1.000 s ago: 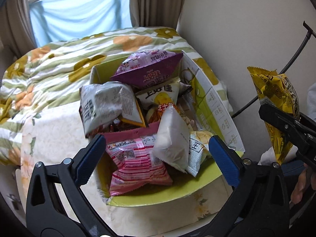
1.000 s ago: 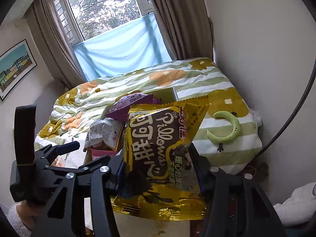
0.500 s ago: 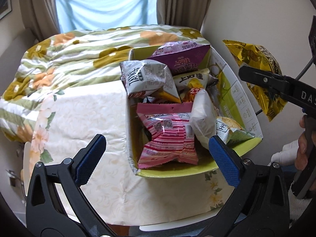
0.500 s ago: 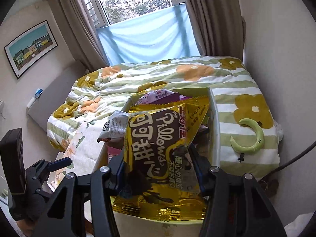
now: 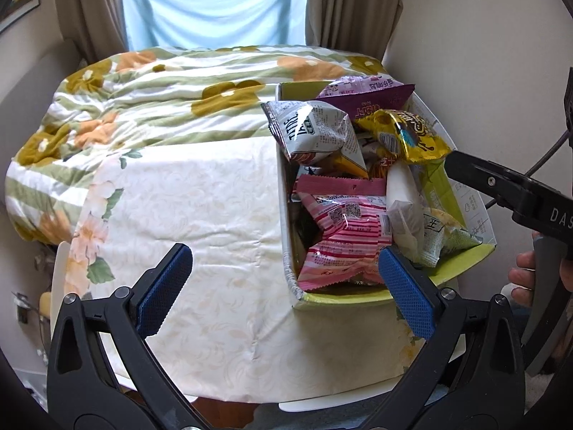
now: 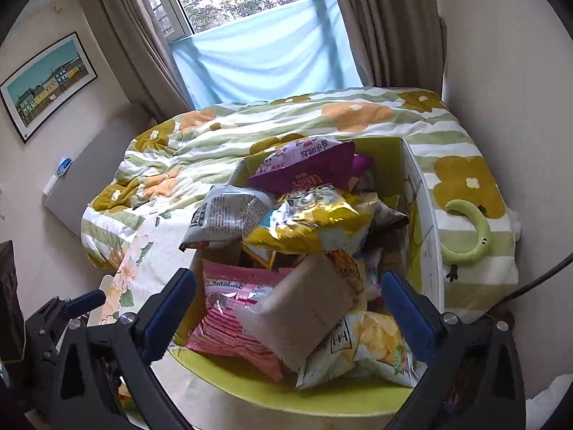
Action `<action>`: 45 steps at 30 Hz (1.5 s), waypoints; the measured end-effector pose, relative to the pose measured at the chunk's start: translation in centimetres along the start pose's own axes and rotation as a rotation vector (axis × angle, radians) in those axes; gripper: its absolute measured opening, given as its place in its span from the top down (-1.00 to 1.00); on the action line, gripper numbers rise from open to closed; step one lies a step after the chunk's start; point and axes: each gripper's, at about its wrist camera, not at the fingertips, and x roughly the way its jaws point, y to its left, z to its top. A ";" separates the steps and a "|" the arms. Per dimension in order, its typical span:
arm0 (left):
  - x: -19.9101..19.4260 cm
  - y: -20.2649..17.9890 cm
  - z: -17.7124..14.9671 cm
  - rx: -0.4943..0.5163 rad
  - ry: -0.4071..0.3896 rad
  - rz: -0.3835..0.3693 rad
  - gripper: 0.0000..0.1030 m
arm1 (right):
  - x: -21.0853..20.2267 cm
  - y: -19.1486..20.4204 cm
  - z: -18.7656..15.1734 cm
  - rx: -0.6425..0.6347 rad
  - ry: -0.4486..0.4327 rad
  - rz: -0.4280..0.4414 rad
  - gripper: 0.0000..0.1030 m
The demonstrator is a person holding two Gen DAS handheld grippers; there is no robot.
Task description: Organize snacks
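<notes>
Gold foil marks the yellow snack bag [image 6: 308, 224], lying loose on top of the heap in the green box [image 6: 250, 390] at the table's [image 5: 215, 251] right edge. The right hand-held gripper [image 6: 290, 319] has just been opening; its jaws stand wide above the box, nothing between them. The left hand-held gripper [image 5: 283, 286] is released too, empty over the tablecloth.

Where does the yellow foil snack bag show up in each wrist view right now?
Left wrist view: yellow foil snack bag lies upper right, on the pile in the green box, below the purple bag.
Right wrist view: yellow foil snack bag sits at centre, atop the pile.
Shared landmark: the pink striped bag, nearer the camera in both.
</notes>
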 end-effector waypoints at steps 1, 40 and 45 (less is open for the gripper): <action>-0.2 0.3 -0.1 0.000 -0.001 -0.001 -1.00 | -0.2 0.0 -0.2 0.004 0.001 -0.006 -0.99; -23.3 7.0 -8.5 0.017 -0.391 0.121 -1.00 | -18.0 14.1 -9.8 -0.061 -0.296 -0.267 -0.99; -23.6 6.5 -8.5 0.018 -0.402 0.125 -1.00 | -18.1 14.0 -9.9 -0.061 -0.303 -0.263 -0.99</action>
